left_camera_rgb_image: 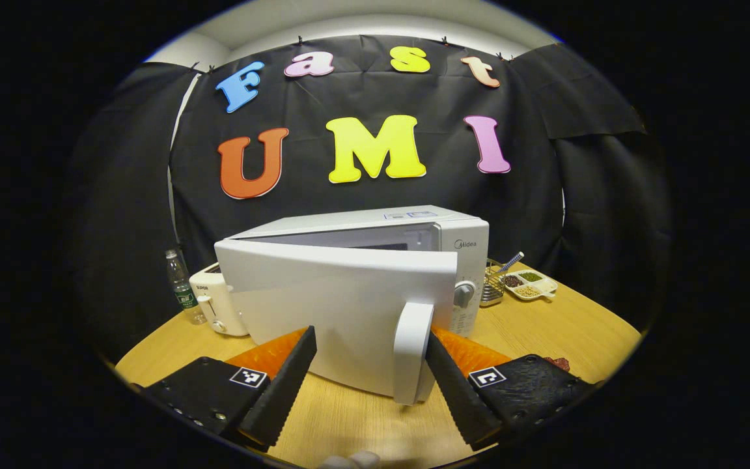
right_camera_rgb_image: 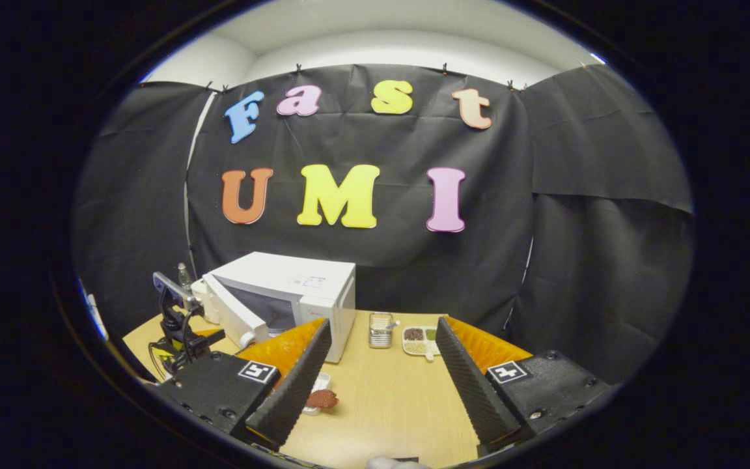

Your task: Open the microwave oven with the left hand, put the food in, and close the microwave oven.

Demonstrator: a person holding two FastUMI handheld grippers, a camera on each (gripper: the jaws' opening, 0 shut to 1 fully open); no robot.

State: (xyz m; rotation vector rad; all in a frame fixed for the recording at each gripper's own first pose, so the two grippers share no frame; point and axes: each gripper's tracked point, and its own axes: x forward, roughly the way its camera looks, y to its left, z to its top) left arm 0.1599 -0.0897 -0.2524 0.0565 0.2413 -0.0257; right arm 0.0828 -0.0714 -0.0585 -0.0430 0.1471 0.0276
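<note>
The white microwave oven [left_camera_rgb_image: 375, 260] stands on the wooden table, its door [left_camera_rgb_image: 342, 312] swung partly open – the brown food [right_camera_rgb_image: 322, 398] lies on a small white dish just before it.

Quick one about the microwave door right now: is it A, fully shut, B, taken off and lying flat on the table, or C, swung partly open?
C: the microwave door stands swung partly out from the microwave, with its handle between the spread fingers of the left hand-held gripper; the right gripper view also shows the door angled outward.
</note>
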